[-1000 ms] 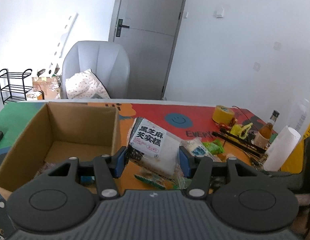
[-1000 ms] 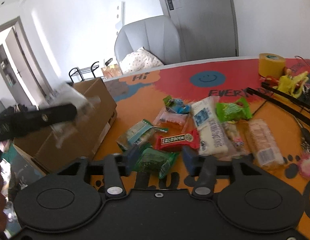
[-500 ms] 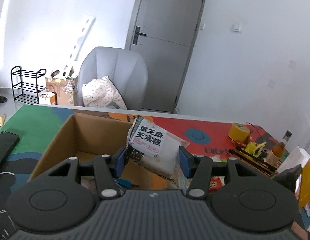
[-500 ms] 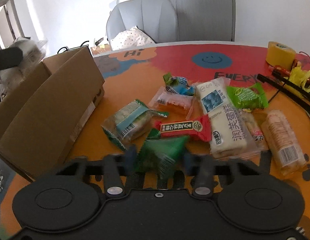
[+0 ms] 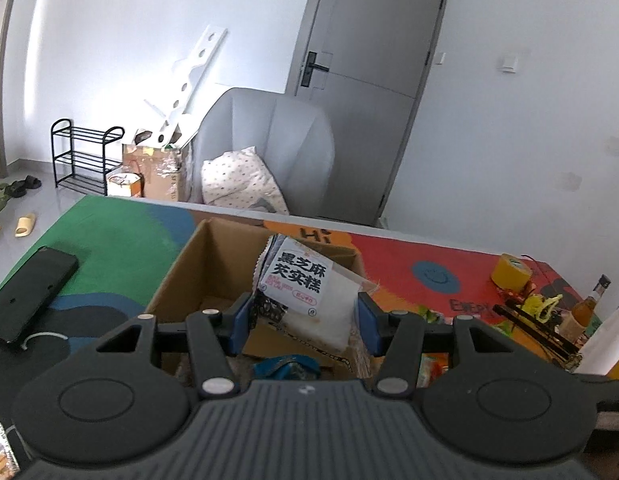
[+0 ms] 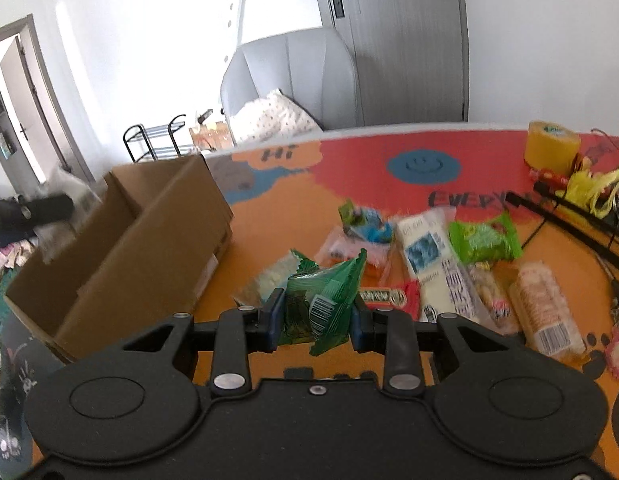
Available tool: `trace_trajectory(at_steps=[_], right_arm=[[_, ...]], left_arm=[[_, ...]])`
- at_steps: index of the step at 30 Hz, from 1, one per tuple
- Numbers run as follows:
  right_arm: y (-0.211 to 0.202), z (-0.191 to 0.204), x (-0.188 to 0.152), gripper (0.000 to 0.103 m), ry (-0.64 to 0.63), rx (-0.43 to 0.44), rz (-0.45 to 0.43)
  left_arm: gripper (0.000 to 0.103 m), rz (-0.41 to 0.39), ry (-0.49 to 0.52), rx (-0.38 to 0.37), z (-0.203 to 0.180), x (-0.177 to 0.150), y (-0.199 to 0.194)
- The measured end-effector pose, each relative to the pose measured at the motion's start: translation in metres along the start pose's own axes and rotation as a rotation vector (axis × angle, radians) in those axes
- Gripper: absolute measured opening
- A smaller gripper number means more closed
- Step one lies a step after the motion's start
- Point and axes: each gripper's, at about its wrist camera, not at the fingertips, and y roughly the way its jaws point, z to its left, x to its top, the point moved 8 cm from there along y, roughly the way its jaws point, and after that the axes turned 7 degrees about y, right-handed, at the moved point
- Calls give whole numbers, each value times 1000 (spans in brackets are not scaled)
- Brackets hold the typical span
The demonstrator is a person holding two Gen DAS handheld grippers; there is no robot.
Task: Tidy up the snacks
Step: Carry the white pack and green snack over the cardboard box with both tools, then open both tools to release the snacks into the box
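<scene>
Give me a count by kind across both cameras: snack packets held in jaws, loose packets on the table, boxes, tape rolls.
Held in jaws: 2, green packet, white packet
Loose snack packets on table: 8
Cardboard box: 1
Yellow tape roll: 1
Total: 12

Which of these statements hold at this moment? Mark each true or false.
1. The left gripper holds a white packet with black lettering over the open cardboard box. True.
2. The right gripper is empty. False: it is shut on a green snack packet.
3. The yellow tape roll stands inside the box. False: it stands on the table, far from the box.
4. Several snack packets lie on the table outside the box. True.
5. The grey door stands open. False: it is closed.
</scene>
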Motion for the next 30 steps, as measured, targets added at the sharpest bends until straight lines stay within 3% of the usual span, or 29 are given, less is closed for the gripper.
trace_trajectory(at_steps=[12,30], right_arm=[[-19,53,36,30,-62,90,-97],[-14,130,58,33,-132,258,-130]], left_arm=[[63,10,-22,75,25,-1,-2],[86,10,-74,109,56,0,-22]])
